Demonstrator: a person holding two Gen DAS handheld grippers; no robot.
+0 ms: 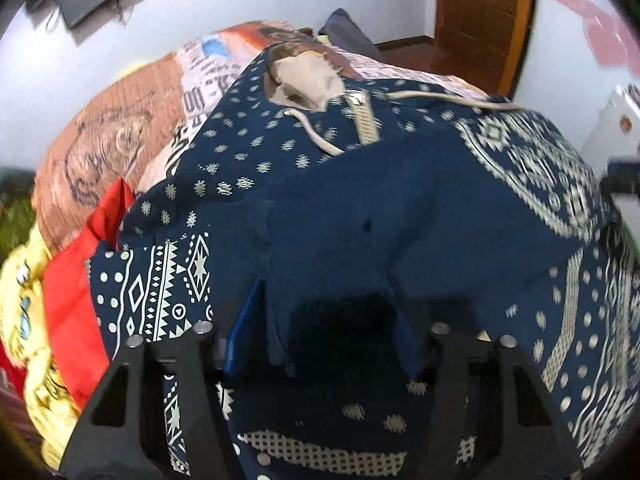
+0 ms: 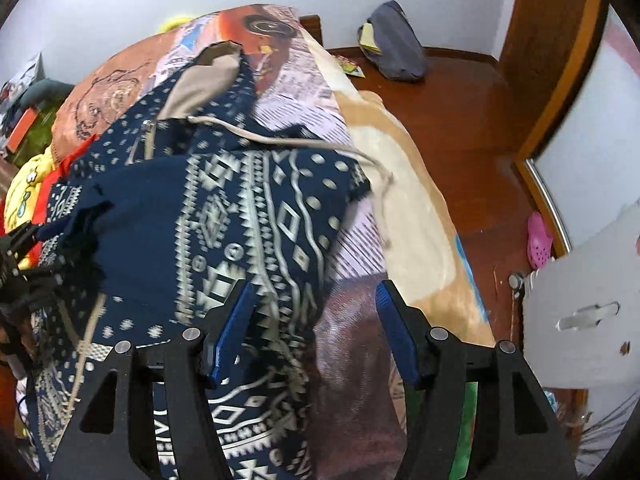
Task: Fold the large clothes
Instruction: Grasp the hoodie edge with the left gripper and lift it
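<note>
Two grippers are seen over the navy patterned hooded sweatshirt (image 1: 360, 208) spread on the printed bedspread (image 2: 404, 184): left gripper (image 1: 324, 320) half-open around a plain fold, right gripper (image 2: 316, 332) open, empty; edges should be aligned before pressing flat.

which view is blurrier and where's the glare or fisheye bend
Right wrist view: motion smear on the navy patterned hooded jacket and its cream drawstring; soft glare on the brown wooden floor. Left wrist view: sharper in the middle, smeared at the right edge; the wooden door bows; dark shadow between the blue-padded fingers.
</note>
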